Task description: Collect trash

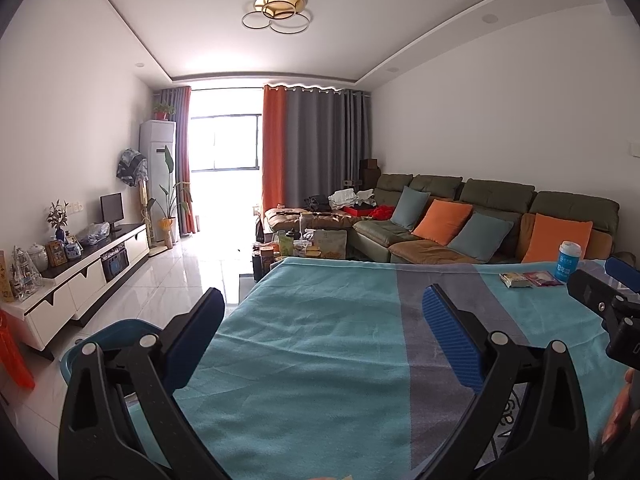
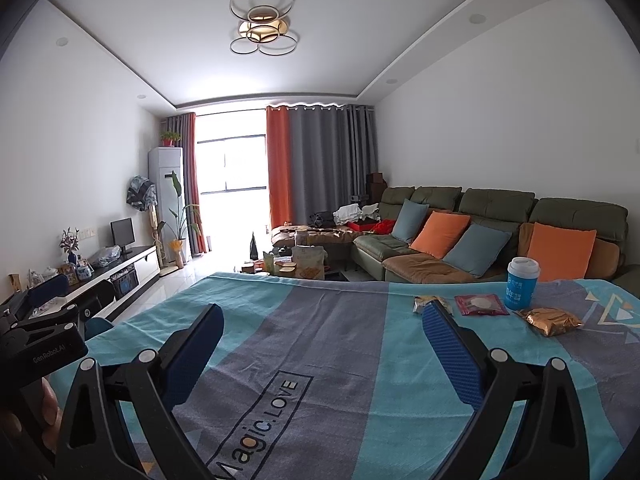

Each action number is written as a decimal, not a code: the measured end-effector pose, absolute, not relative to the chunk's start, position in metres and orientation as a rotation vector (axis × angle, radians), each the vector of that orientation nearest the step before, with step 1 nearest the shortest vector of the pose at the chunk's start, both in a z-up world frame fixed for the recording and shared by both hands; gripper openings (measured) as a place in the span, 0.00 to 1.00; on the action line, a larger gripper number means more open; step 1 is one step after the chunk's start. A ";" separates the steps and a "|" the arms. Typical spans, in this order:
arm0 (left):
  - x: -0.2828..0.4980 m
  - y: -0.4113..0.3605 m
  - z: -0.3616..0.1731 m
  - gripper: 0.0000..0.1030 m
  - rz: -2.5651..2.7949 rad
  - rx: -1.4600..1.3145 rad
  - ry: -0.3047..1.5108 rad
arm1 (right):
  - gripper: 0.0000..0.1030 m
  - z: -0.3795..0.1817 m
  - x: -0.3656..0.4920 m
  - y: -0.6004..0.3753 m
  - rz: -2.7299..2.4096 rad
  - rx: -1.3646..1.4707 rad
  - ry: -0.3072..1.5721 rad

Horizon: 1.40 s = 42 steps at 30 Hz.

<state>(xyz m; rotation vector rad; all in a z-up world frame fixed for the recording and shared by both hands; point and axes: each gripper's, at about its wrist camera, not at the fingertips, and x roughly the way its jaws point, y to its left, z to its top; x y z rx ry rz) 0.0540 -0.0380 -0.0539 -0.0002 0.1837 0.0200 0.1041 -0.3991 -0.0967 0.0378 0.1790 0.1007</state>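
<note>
On the teal and grey cloth (image 2: 320, 340) over the table lie several bits of trash at the far right: a crumpled gold wrapper (image 2: 549, 321), a red packet (image 2: 480, 304), a silvery wrapper (image 2: 430, 303) and a blue paper cup (image 2: 521, 288) with a white lid. The left wrist view shows the cup (image 1: 569, 261), the red packet (image 1: 542, 278) and a yellowish wrapper (image 1: 516, 280). My right gripper (image 2: 320, 316) is open and empty, short of the wrappers. My left gripper (image 1: 322, 300) is open and empty over the cloth's left half. A blue bin (image 1: 104, 340) sits below the table's left edge.
A green sofa (image 2: 500, 240) with orange and blue cushions runs along the right wall. A cluttered coffee table (image 2: 296, 266) stands beyond the table. A white TV cabinet (image 1: 80, 280) lines the left wall, with tiled floor (image 1: 192, 280) between. A hand shows at each view's edge.
</note>
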 end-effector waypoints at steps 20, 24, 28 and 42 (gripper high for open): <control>0.053 -0.037 -0.052 0.95 0.023 0.000 0.179 | 0.93 -0.094 0.107 -0.401 0.099 0.038 0.180; 0.051 -0.038 -0.050 0.95 0.025 -0.001 0.176 | 0.93 -0.094 0.108 -0.401 0.101 0.039 0.180; 0.051 -0.038 -0.050 0.95 0.024 -0.002 0.176 | 0.93 -0.095 0.107 -0.400 0.101 0.037 0.179; 0.052 -0.037 -0.051 0.95 0.023 0.000 0.178 | 0.93 -0.095 0.108 -0.399 0.105 0.038 0.183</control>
